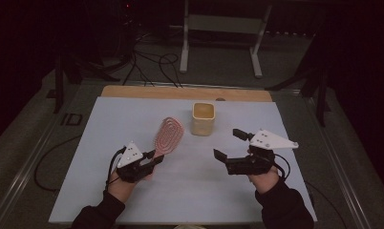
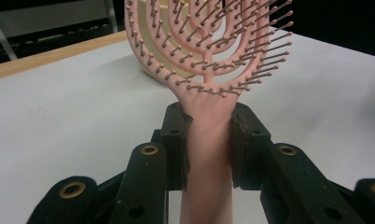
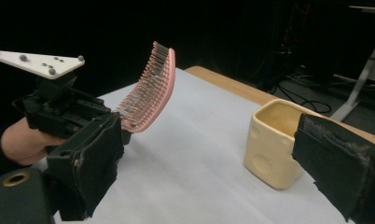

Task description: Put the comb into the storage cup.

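Two hand-held grippers work over a pale desk [image 1: 109, 191], and going left to right, you hold the first in your left hand. That left hand-held gripper [image 1: 154, 157] is clamped on the handle of a pink hairbrush [image 1: 168, 136], whose oval head is lifted off the desk and tilts away from you towards a cream cup [image 1: 202, 119] standing near the far edge. Your right hand-held gripper [image 1: 230, 144] hovers on the right with its jaws spread wide and nothing between them.

The likely step is lowering the brush into the cup. To do it well, keep the grip firm, bring the brush over the cup's mouth, and use the free gripper to steady the cup if it shifts.

From the left gripper view, the pads [image 2: 176, 144] press both sides of the handle just below the bristles. From the right gripper view, the brush head [image 3: 150, 95] curves in profile and the cup [image 3: 269, 149] has round dimples, possibly cheese-like, though the light is dim.
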### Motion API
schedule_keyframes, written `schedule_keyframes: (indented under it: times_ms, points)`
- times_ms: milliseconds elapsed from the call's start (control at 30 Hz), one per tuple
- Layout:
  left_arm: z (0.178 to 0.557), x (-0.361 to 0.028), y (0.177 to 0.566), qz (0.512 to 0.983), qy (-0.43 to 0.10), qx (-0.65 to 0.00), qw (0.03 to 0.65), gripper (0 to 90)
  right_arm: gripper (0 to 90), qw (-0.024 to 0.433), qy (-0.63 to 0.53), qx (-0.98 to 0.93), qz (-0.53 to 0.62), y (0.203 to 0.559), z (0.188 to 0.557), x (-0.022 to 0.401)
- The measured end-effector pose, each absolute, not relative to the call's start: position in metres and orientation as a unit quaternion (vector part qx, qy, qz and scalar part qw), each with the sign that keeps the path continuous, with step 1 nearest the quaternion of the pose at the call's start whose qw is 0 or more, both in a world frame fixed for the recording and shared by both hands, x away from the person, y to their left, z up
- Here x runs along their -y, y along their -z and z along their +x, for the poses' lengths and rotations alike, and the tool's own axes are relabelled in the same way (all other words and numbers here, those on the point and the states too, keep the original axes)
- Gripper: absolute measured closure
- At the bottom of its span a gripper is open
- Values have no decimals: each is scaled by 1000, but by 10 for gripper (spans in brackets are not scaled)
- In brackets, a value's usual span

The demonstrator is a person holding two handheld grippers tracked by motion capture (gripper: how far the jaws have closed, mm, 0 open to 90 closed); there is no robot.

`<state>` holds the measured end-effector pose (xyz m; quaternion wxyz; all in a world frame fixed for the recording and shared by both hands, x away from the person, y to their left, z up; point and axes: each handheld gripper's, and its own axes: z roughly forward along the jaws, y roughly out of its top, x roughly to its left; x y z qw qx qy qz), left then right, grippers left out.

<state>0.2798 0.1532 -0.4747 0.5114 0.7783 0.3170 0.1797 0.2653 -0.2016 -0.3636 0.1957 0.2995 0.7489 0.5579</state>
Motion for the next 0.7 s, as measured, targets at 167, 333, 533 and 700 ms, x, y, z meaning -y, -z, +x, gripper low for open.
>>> schedule_keyframes:
  times_ms: [167, 333, 533, 700]
  points:
    - [279, -153, 474, 776, -181, -316, 515, 711, 83, 178, -564, -749, 298, 358, 273, 184]
    - [279, -153, 474, 777, -181, -315, 514, 711, 83, 170, -571, -745, 302, 354, 279, 171]
    - [279, -153, 473, 776, -182, -314, 516, 711, 83, 157, -573, -746, 302, 354, 284, 161]
    - [278, -151, 473, 776, -183, -313, 517, 711, 85, 157, -572, -745, 305, 354, 290, 150]
